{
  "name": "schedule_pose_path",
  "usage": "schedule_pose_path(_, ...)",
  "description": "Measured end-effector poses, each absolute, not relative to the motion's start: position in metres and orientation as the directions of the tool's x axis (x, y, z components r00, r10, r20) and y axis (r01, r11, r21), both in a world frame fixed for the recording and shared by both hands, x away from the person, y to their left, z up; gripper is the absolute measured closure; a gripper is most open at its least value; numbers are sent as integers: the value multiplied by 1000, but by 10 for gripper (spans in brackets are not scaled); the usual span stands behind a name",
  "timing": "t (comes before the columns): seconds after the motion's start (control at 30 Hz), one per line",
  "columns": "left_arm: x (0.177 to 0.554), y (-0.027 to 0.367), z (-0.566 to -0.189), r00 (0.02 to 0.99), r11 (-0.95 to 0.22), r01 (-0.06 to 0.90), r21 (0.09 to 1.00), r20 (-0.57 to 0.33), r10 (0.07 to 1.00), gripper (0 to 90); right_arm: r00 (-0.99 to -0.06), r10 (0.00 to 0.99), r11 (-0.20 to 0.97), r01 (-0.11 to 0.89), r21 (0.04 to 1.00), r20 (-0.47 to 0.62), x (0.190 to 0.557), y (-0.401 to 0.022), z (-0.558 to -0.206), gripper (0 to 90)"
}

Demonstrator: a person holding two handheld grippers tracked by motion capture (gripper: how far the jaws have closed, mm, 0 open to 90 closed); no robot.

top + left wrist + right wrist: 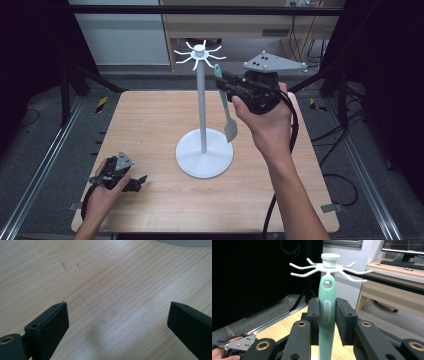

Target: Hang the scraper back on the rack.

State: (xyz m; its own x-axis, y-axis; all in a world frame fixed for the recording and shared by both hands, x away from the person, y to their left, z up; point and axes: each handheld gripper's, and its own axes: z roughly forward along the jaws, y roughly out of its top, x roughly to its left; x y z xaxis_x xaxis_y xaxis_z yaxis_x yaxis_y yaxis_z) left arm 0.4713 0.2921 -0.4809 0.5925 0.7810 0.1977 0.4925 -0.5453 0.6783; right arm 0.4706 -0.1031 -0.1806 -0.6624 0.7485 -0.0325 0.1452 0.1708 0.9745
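Observation:
A white stand (201, 90) with hook arms round its top (329, 265) rises from a round base (205, 155) at the table's middle. My right gripper (225, 85) is shut on the mint-green handle of a spatula (326, 315), which hangs upright with its blade (230, 129) low beside the pole. The handle's hanging hole (327, 284) sits just below a hook. My left gripper (117, 322) lies low at the table's near left, jaws wide open over bare wood.
The wooden table (150, 125) has metal rails along both sides. A desk with a monitor and keyboard (402, 263) stands behind. An edge of the stand's base (185, 242) lies ahead of the left gripper.

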Motion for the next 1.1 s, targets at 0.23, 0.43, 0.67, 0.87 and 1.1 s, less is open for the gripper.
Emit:
schedule_pose_path(0.23,471,292,-481,594,-546,492,678,197,780,34,-661,750,172,146,974,-33,474,-101,-181,742)
schedule_pose_path(0.43,471,291,-481,596,-547,491,678,197,779,34,-659,751,187,152,971,-42,476,-97,-182,742)
schedule_pose_path(0.67,472,292,-481,596,-546,492,678,195,779,34,-655,755,193,159,968,-43,479,-92,-183,742)
schedule_pose_path(0.87,472,291,-481,598,-546,493,678,192,778,34,-652,758,192,167,967,-39,483,-89,-184,742)
schedule_pose_path(1.1,472,291,-481,597,-545,492,679,192,779,34,-652,758,190,167,968,-36,484,-88,-185,742)
